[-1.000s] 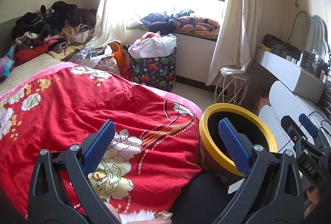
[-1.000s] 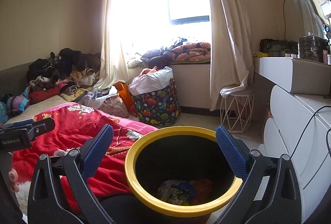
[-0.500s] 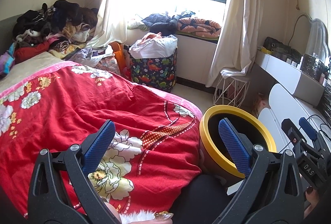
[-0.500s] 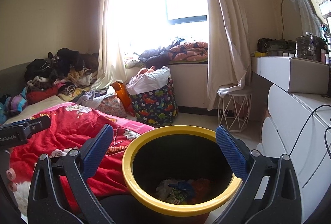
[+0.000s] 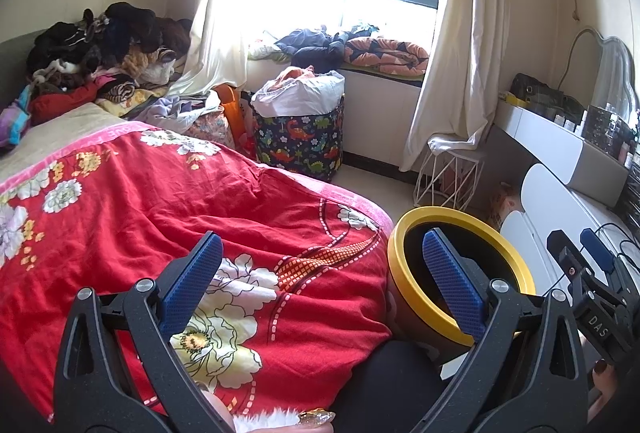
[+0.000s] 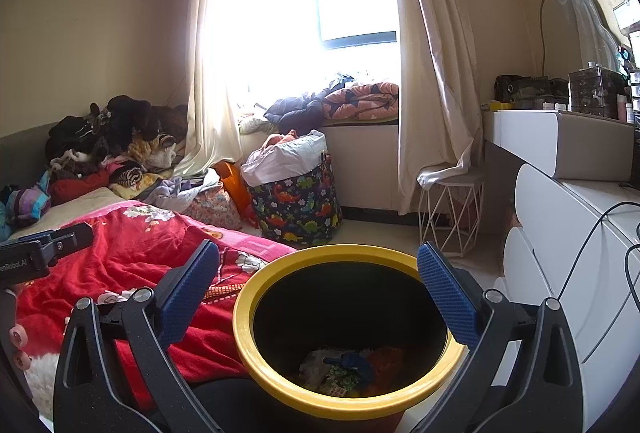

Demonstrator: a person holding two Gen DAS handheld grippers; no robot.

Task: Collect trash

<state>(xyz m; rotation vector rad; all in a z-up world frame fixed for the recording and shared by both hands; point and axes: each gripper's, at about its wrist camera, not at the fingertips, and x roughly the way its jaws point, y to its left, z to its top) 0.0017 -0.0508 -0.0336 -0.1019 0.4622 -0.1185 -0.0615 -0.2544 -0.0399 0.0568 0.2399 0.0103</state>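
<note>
Now both the left gripper [image 5: 320, 275] and right gripper [image 6: 318, 283] are wide open, holding nothing. Trash [image 6: 348, 369] sits inside the yellow bin [image 6: 280, 389] by the bed [image 5: 120, 217]. Next, I think, comes finding more trash.

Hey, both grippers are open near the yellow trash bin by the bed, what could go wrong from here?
1. The bin sits right against the red blanket; a low reach might snag the fabric or nudge the bin over.
2. Black cables hang over the white drawers beside the right gripper; a sideways swing might catch them.
3. The left gripper holds nothing, and no loose trash shows on the bed.
</note>
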